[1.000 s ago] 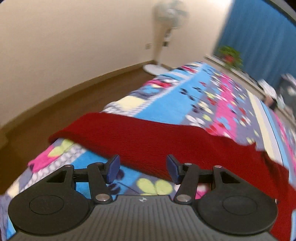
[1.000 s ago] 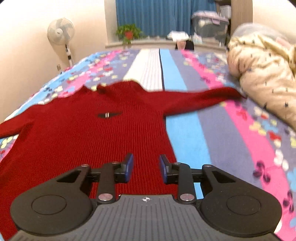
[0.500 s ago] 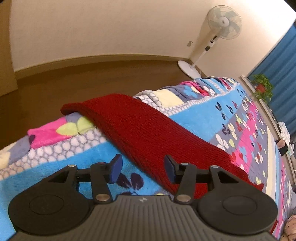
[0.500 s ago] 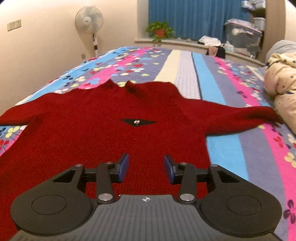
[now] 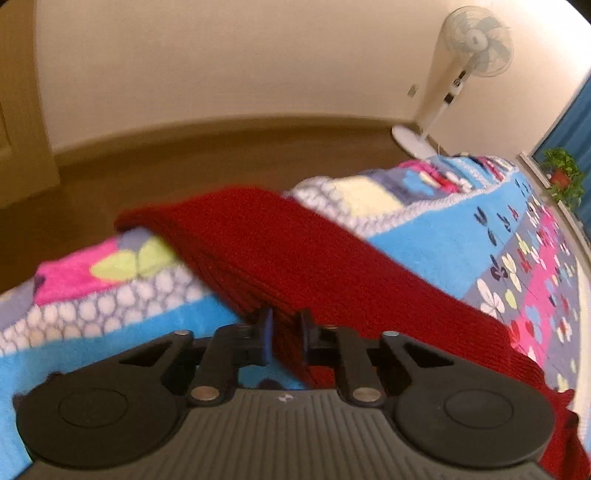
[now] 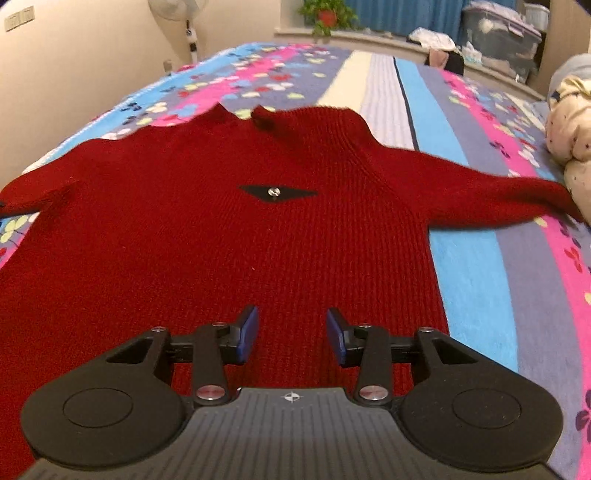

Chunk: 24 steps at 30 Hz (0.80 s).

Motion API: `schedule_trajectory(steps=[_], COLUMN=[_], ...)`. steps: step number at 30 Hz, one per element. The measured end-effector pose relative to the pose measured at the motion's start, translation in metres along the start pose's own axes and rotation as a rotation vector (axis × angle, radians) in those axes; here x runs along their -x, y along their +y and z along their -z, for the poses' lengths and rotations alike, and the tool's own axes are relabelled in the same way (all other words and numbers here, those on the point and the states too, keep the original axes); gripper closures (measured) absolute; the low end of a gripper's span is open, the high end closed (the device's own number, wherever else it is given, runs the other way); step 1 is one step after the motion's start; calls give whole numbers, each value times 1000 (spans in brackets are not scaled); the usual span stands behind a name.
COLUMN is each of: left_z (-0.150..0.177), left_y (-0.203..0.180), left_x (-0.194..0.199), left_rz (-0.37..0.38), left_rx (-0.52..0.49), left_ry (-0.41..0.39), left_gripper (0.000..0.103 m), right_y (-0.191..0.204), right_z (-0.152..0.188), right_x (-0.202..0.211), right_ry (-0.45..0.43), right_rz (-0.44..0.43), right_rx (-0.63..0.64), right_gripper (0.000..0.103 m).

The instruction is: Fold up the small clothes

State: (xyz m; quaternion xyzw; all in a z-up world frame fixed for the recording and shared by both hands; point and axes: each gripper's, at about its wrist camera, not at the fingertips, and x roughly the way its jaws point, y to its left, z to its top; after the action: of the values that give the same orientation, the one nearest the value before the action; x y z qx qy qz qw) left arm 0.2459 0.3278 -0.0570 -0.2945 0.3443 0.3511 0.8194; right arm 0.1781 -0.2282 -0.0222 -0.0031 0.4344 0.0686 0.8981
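Note:
A small red knit sweater (image 6: 236, 229) lies flat, front up, on the patterned bedspread (image 6: 476, 266), with both sleeves spread out. It has a black diamond patch with a metal stud on the chest. My right gripper (image 6: 291, 334) is open and empty, low over the sweater's lower body. In the left wrist view, the sweater's left sleeve (image 5: 266, 243) runs toward the bed's edge. My left gripper (image 5: 286, 332) is shut on the sleeve's near edge, the knit pinched between the blue pads.
A standing fan (image 5: 465, 74) is on the wooden floor (image 5: 184, 162) beside the bed. A cream quilt (image 6: 570, 125) is bunched at the bed's right side. A potted plant (image 6: 327, 14) and a storage box (image 6: 502, 33) stand on the far ledge.
My left gripper has closed on the sleeve's edge; it was open half a second ago. My right gripper has moved in lower over the sweater and stays open.

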Motion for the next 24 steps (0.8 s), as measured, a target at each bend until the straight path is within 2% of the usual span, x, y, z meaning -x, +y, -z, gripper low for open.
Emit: schedule_trajectory(steps=[1, 2, 3, 4, 5, 7, 8, 9, 10, 11, 12, 13, 14, 16, 19, 20, 22, 24], left_z=[2, 5, 10, 19, 33, 69, 93, 114, 132, 139, 138, 130, 120, 89, 52, 41, 27, 18], left_y=[-10, -27, -42, -61, -83, -118, -134, -147, -158, -164, -165, -160, -152, -123, -77, -61, -36, -21], left_x=[9, 25, 40, 59, 83, 121, 136, 144, 148, 143, 134, 116, 100, 64, 30, 20, 7, -6], left_rz=[-9, -17, -15, 32, 141, 386, 511, 585, 610, 609, 593, 544, 477, 261, -28, -71, -98, -116], left_rx=[-44, -116, -183, -276, -384, -578, -692, -791, -851, -837, -790, -697, -613, -413, -219, -154, -24, 42], left_ry=[-58, -148, -226, -323, -413, -508, -512, -487, -433, -333, -251, -166, -125, -80, -56, -26, 31, 67], left_gripper=[90, 91, 99, 103, 103, 103, 103, 103, 100, 100, 98, 96, 91, 51, 48, 48, 47, 47], right_y=[-1, -2, -3, -4, -4, -5, -6, -7, -7, -8, -8, -9, -9, -9, -7, -6, -4, -4], right_z=[0, 0, 0, 0, 0, -1, -1, -1, 0, 0, 0, 1, 1, 1, 1, 1, 1, 1], right_x=[-1, -2, -3, -3, -3, -4, -5, -6, -7, -8, -8, -9, -10, -11, -13, -13, -14, -15], right_ry=[6, 10, 13, 14, 13, 11, 9, 9, 10, 13, 16, 19, 22, 24, 26, 26, 26, 30], right_rz=[1, 2, 4, 4, 2, -3, -4, -4, -3, 1, 7, 12, 16, 20, 24, 22, 20, 19], right_rx=[-8, -13, -16, -16, -17, -19, -21, -24, -27, -30, -32, -34, -34, -33, -25, -20, -11, -8], right_gripper=[61, 61, 61, 61, 61, 61, 61, 61, 61, 61, 61, 61, 61, 61, 61, 61, 61, 61])
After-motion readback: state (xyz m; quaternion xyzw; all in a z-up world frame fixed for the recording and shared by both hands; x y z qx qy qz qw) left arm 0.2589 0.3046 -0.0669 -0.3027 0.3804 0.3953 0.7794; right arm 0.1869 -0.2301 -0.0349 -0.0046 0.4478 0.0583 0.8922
